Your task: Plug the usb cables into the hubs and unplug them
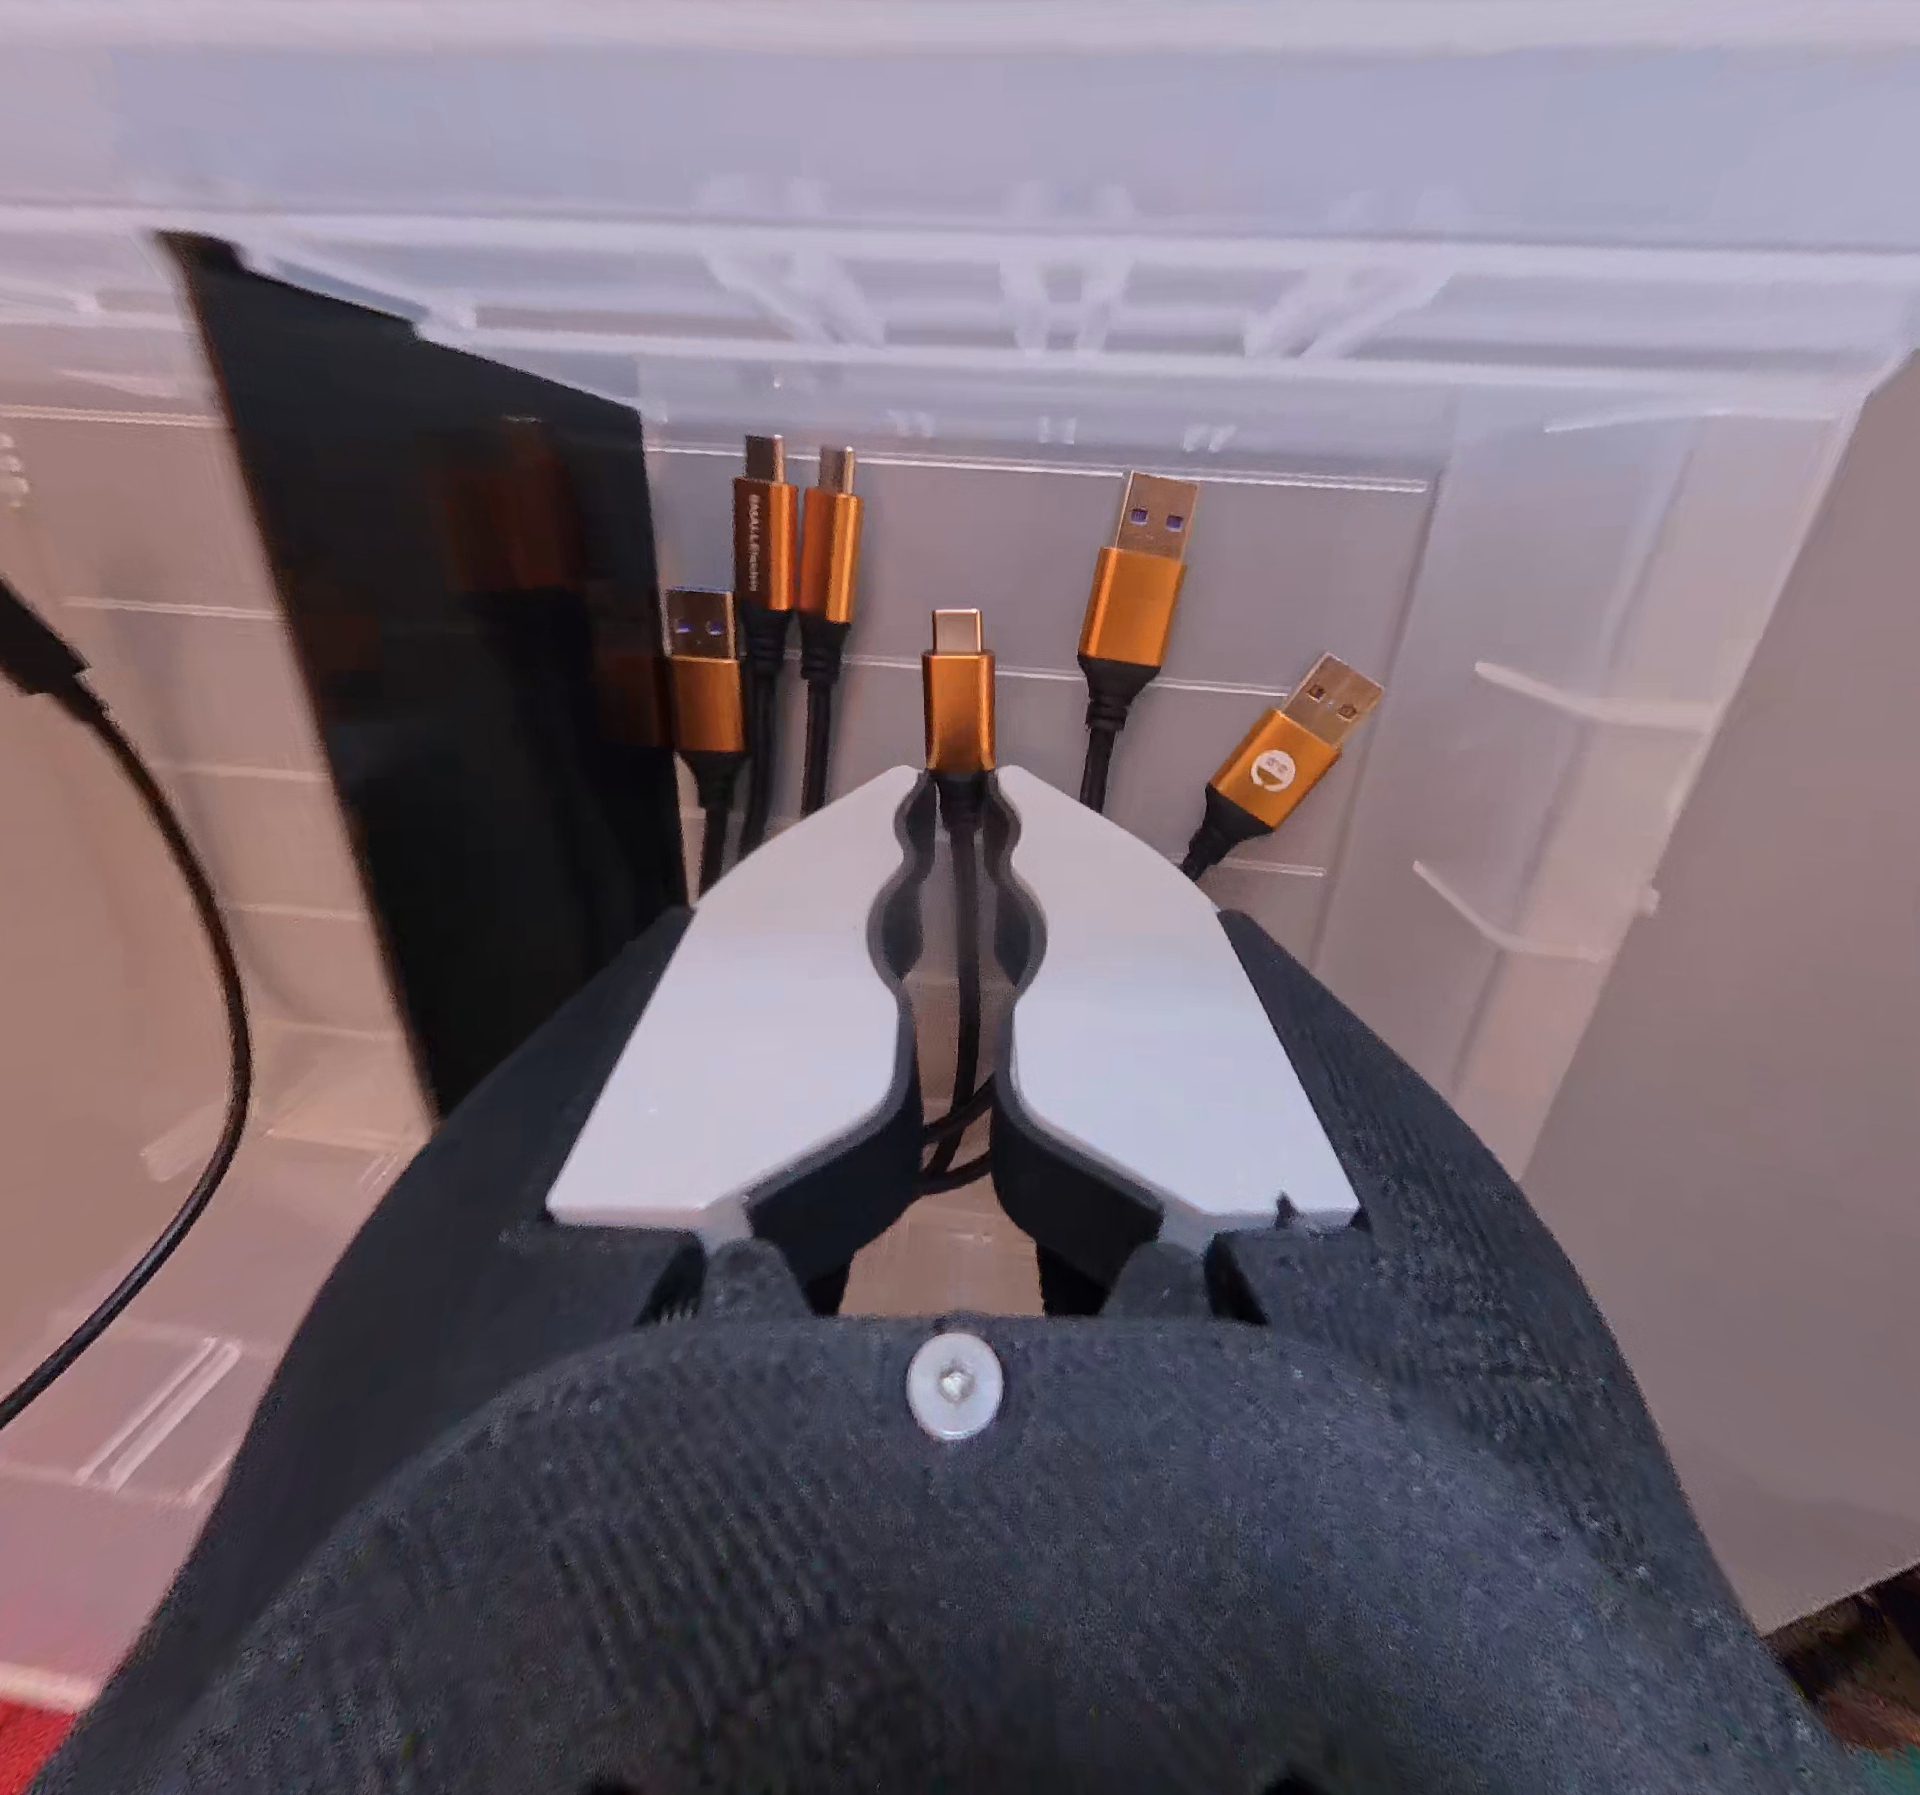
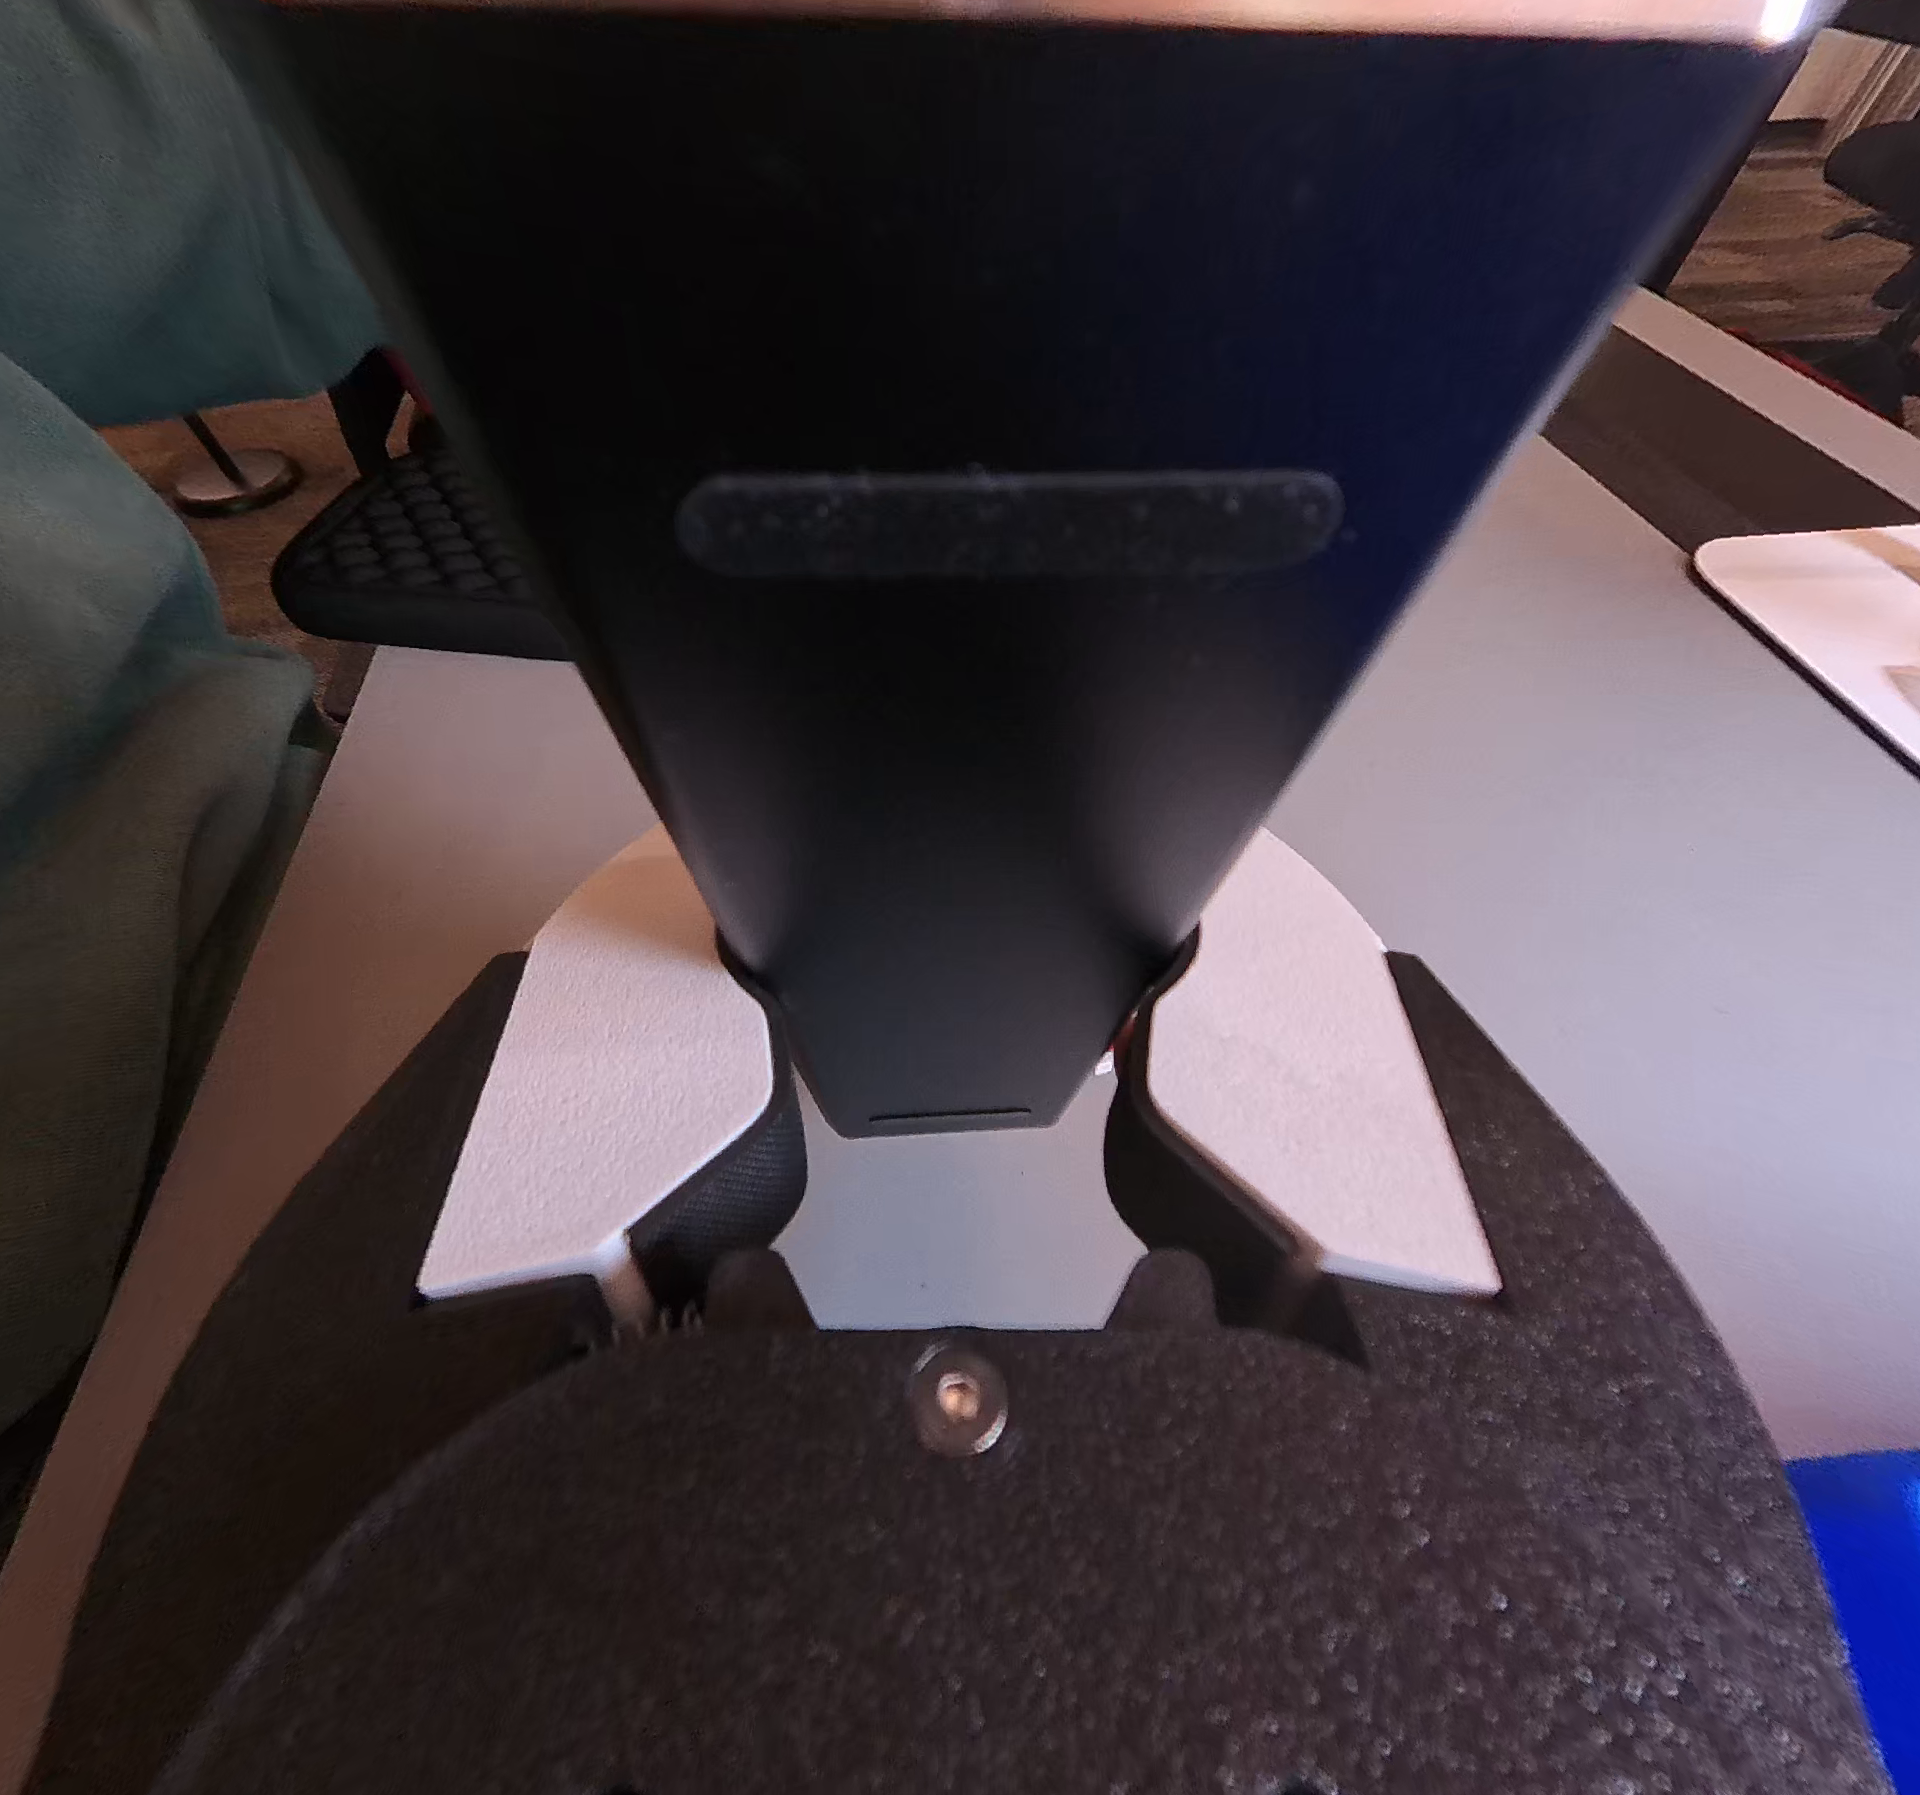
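The left gripper (image 1: 958, 789) has its pale fingers (image 1: 790, 997) pressed together on the black cord just behind an orange USB-C plug (image 1: 958, 696), whose metal tip sticks out past the fingertips at the centre of the left wrist view and points up the frame toward the wall of a clear plastic bin (image 1: 1039, 311). Around it lie loose plugs: two more orange USB-C ends (image 1: 800, 540) and a USB-A end (image 1: 707, 675) at centre left, a larger USB-A plug (image 1: 1135, 592) right of centre, and another USB-A plug (image 1: 1294, 748) tilted toward the right. The dark hub (image 1: 436, 665) stands along the left of that frame, next to the cluster of plugs. In the right wrist view the right gripper (image 2: 958, 956) is clamped on the narrow lower end of the same hub (image 2: 987, 395), which fills the middle and top of the frame over a grey table (image 2: 1507, 810); only its back with a long rubber pad (image 2: 1008, 524) shows there, and no ports can be seen in either view. As I read it, the step is bringing the held plug to a hub socket. To do it well, the right grip should keep the hub rigid while the left turns the plug tip toward the port face, squares it with the slot, and pushes straight along the plug's axis. Because the grasp is on the strain relief rather than the metal shell, the plug may bend aside under pressure, so a slow, gentle push looks wise.
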Tool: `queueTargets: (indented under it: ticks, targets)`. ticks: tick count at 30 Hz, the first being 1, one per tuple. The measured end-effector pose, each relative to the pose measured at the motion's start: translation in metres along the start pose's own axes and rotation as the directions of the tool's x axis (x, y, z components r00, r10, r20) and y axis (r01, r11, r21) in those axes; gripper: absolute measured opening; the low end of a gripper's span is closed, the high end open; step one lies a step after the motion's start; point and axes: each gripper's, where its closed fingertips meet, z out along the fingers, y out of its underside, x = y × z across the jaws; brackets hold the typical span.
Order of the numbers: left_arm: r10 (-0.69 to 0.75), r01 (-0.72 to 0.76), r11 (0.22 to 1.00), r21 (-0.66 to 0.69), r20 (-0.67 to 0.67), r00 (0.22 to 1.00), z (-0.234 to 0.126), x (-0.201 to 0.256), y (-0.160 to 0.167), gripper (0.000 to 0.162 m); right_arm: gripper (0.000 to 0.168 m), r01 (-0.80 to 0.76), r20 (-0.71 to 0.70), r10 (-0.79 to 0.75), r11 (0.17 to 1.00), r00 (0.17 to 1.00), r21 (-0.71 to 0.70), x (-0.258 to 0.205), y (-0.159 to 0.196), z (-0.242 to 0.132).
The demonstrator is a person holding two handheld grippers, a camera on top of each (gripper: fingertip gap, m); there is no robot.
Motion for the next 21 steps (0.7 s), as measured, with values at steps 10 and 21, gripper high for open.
queueTargets:
  ticks: [10,21]
  targets:
    - [0.044,-0.093,0.978,0.186,0.252,0.967,-0.18,0.003,-0.038,0.007,0.071,-0.012,-0.007,0.013,0.999,1.0,0.033,0.002,-0.008,-0.003]
    - [0.137,-0.206,0.974,0.093,0.484,0.865,-0.319,0.014,-0.095,0.007,0.071,-0.035,-0.048,0.039,0.996,0.998,0.081,0.011,-0.017,-0.016]
